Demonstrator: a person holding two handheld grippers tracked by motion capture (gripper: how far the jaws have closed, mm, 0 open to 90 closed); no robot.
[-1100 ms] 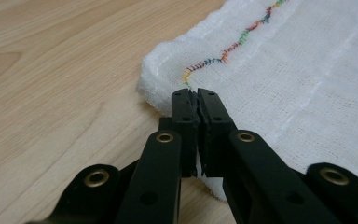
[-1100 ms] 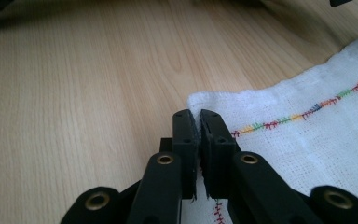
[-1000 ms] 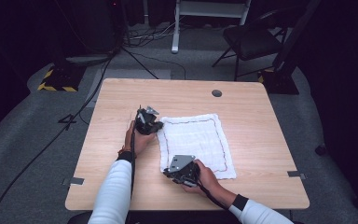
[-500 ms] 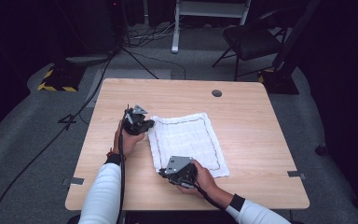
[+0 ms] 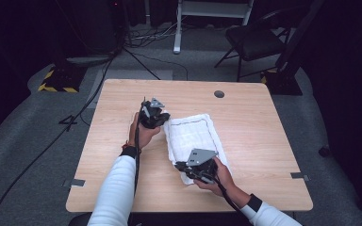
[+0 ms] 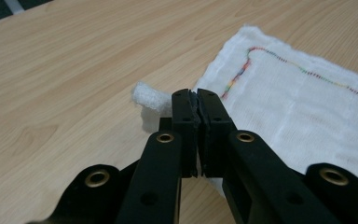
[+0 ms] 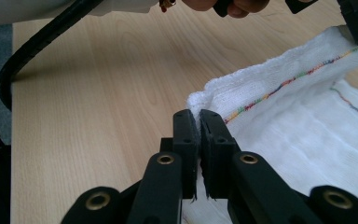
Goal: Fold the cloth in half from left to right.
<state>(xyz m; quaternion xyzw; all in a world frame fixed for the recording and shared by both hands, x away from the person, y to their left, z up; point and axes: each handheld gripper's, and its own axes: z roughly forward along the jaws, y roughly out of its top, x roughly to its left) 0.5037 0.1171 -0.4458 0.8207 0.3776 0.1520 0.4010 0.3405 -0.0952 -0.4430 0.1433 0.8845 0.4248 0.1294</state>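
cloth: white cloth (image 5: 193, 136) with a multicolour stitched line near its border, lying on the desk (image 5: 264, 141) between the two tongs, its left edge lifted off the wood
cloth far-left corner: pinched in the left tongs (image 6: 196, 103), a small white tuft sticking out to the left of the jaws in the left gripper view
cloth near-left corner: pinched in the right tongs (image 7: 195, 122), the fabric bunched right above the jaw tips in the right gripper view
cloth edge: runs raised from the right tongs up to the left tongs, stitched line visible along it; the rest of the cloth lies flat to the right of both tongs
left tongs: jaws pressed together, clamped on the cloth corner; in the high view (image 5: 161, 118) they sit at the cloth's far-left corner, held in the left hand (image 5: 143, 133)
right tongs: jaws pressed together with a thin slit of cloth between them, clamped on the corner; in the high view (image 5: 185, 165) at the cloth's near-left corner, held in the right hand (image 5: 217, 175), grey three-cornered plate on top
tongs spacing: well apart, one at each end of the cloth's left edge
left hand cable: black cable (image 7: 37, 42) curves over the desk left of the right tongs in the right gripper view
desk: light wood, bare to the left of both tongs; a round dark hole (image 5: 219, 93) well beyond the left tongs
sleeves: white on both forearms
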